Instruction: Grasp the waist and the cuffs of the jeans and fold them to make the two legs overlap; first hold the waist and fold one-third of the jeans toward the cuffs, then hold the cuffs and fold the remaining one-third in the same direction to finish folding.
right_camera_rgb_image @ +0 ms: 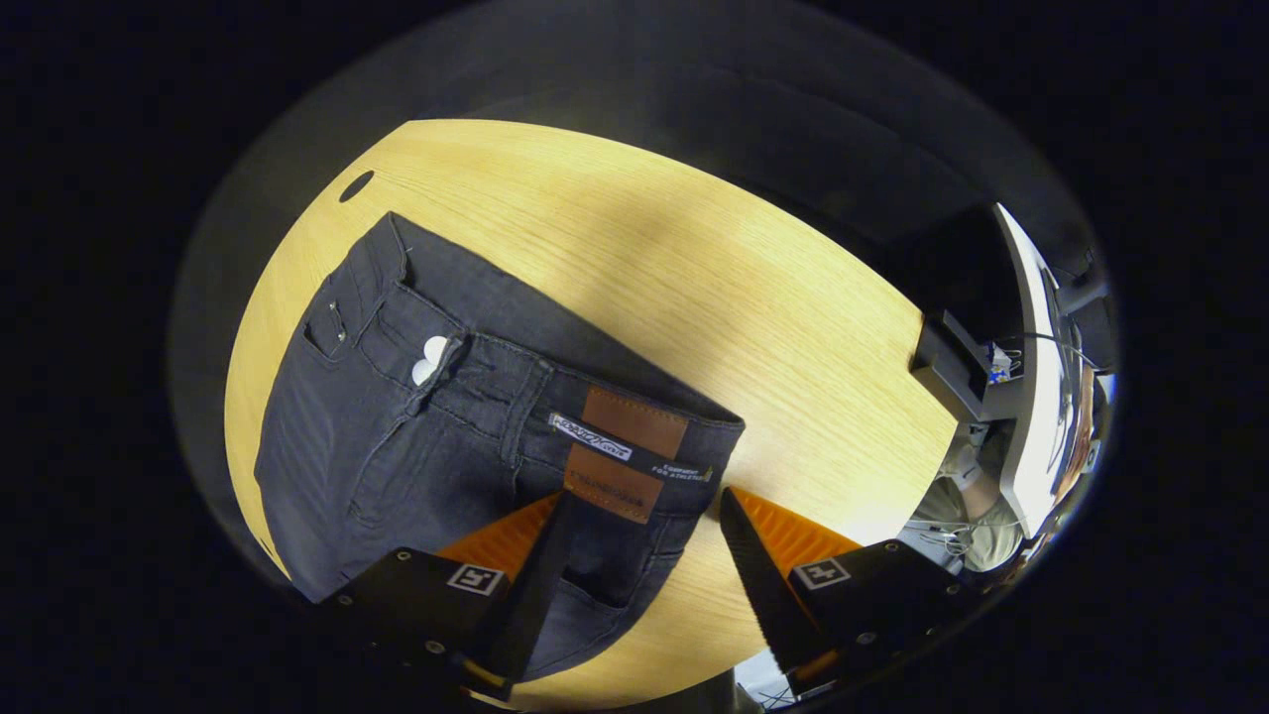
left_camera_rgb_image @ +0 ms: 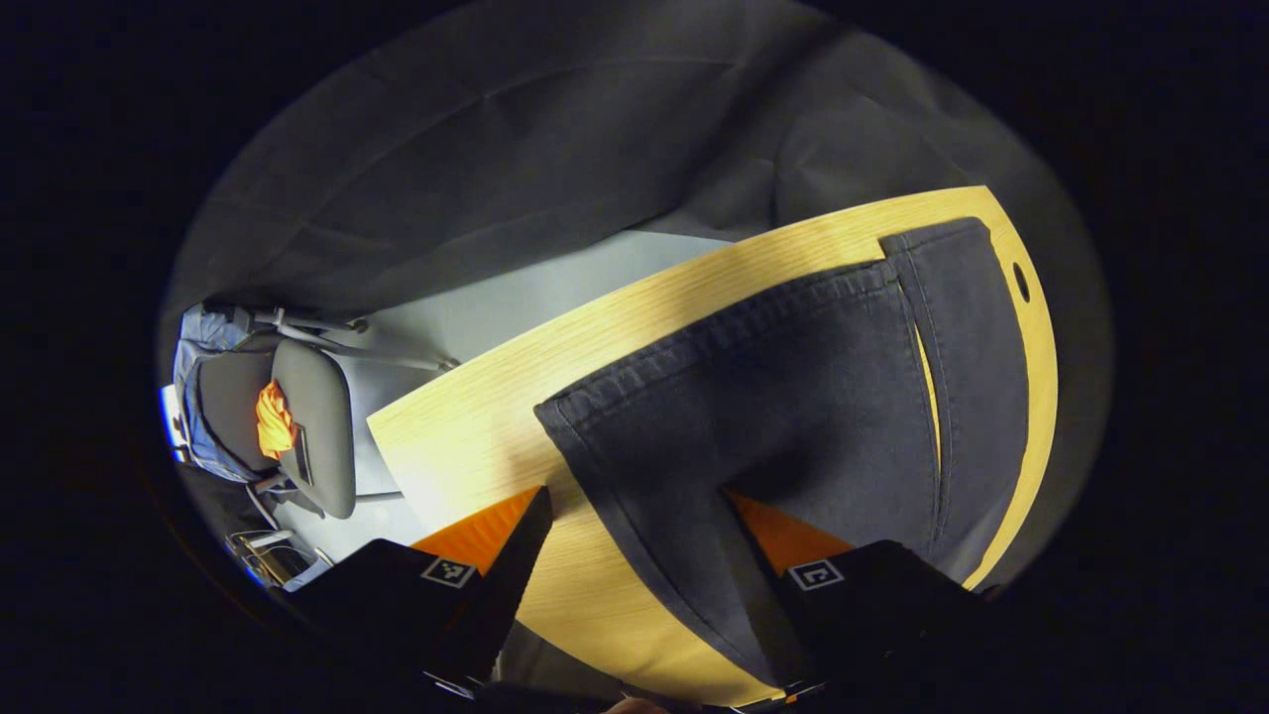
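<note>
Dark charcoal denim jeans (right_camera_rgb_image: 416, 436) lie ahead of the claw, with a tan-brown leather waist patch (right_camera_rgb_image: 625, 451) and a white button. Beneath them is a pale yellow wood-grain tabletop (right_camera_rgb_image: 714, 297). Off left, a grey chair (left_camera_rgb_image: 312, 426) holds something orange.

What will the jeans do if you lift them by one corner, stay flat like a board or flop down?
Probably flop. The jeans are soft cloth lying flat on the table, so the lifted part would likely bend and hang. The waist, with its stitched band and patch, looks thicker, so it may droop less than the cuffs. They should not roll or slide far.
</note>
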`<state>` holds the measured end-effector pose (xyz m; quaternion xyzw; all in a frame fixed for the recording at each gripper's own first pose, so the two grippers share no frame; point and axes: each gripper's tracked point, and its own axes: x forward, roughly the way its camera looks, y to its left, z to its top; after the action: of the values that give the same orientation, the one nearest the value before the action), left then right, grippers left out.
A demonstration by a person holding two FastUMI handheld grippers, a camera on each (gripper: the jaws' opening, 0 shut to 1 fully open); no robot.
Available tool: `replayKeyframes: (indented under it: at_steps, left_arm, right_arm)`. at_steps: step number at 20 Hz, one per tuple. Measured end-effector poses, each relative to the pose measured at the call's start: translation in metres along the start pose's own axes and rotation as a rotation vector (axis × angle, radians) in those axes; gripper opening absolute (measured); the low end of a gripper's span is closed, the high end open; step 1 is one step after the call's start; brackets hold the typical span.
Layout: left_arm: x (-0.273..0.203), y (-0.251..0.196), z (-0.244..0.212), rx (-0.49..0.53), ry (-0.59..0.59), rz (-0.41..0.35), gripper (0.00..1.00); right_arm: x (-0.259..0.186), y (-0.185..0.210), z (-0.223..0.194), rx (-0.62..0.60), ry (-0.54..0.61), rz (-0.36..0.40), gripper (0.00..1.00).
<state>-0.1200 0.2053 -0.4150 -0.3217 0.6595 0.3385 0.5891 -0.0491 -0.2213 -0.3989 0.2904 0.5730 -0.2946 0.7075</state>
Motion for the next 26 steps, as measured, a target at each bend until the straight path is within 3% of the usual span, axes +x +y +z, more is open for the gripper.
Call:
replayKeyframes:
  at_steps: [1, 2, 3, 4, 5, 7, 8, 9, 11, 12, 13, 14, 18, 24, 26]
  left_arm:
    - [0.002, -0.003, -0.001, -0.040, -0.011, 0.005, 0.97]
    - [0.000, -0.004, -0.001, -0.043, -0.021, 0.001, 0.94]
    - [-0.002, -0.006, -0.002, -0.035, -0.026, -0.006, 0.94]
    - [0.002, -0.011, 0.002, -0.003, -0.047, -0.016, 0.83]
    - [-0.002, -0.013, 0.007, 0.052, -0.080, -0.027, 0.79]
    - [0.002, -0.024, 0.013, 0.049, -0.125, -0.056, 0.31]
    - [-0.005, -0.028, 0.013, 0.066, -0.138, -0.066, 0.07]
    - [-0.001, -0.030, 0.015, 0.074, -0.158, -0.085, 0.07]
    - [-0.004, -0.026, 0.013, 0.110, -0.162, -0.123, 0.01]
    - [-0.004, -0.027, 0.011, 0.098, -0.158, -0.151, 0.01]
    - [-0.005, -0.026, 0.011, 0.077, -0.160, -0.175, 0.01]
    - [-0.005, -0.027, 0.012, 0.056, -0.156, -0.196, 0.01]
    - [-0.018, -0.033, 0.016, 0.072, -0.185, -0.298, 0.01]
    - [-0.063, -0.066, 0.023, 0.109, -0.261, -0.500, 0.01]
    - [-0.081, -0.080, 0.028, 0.128, -0.284, -0.564, 0.01]
  right_arm:
    - [0.001, 0.001, 0.000, 0.003, -0.001, 0.000, 0.77]
    - [0.000, 0.000, -0.001, 0.003, -0.003, 0.005, 0.81]
    - [-0.003, 0.000, 0.001, -0.011, -0.008, 0.013, 0.70]
    - [-0.001, -0.001, 0.003, -0.010, -0.008, 0.016, 0.70]
    - [0.001, 0.004, -0.002, -0.011, -0.020, 0.043, 0.67]
    - [0.000, 0.008, -0.002, -0.039, -0.031, 0.077, 0.40]
    - [-0.002, 0.006, -0.003, -0.053, -0.034, 0.096, 0.39]
    - [-0.002, 0.009, -0.005, -0.046, -0.016, 0.128, 0.35]
    - [0.000, 0.012, -0.004, 0.004, -0.002, 0.197, 0.40]
    - [0.016, 0.014, -0.001, 0.139, -0.009, 0.241, 0.39]
    - [-0.021, 0.010, 0.005, 0.211, 0.016, 0.283, 0.23]
    - [0.002, 0.017, 0.004, 0.219, 0.022, 0.321, 0.07]
    - [-0.011, 0.023, 0.001, 0.299, -0.010, 0.443, 0.07]
    - [-0.059, 0.040, 0.008, 0.465, -0.061, 0.706, 0.07]
    - [-0.070, 0.039, 0.014, 0.494, -0.096, 0.724, 0.01]
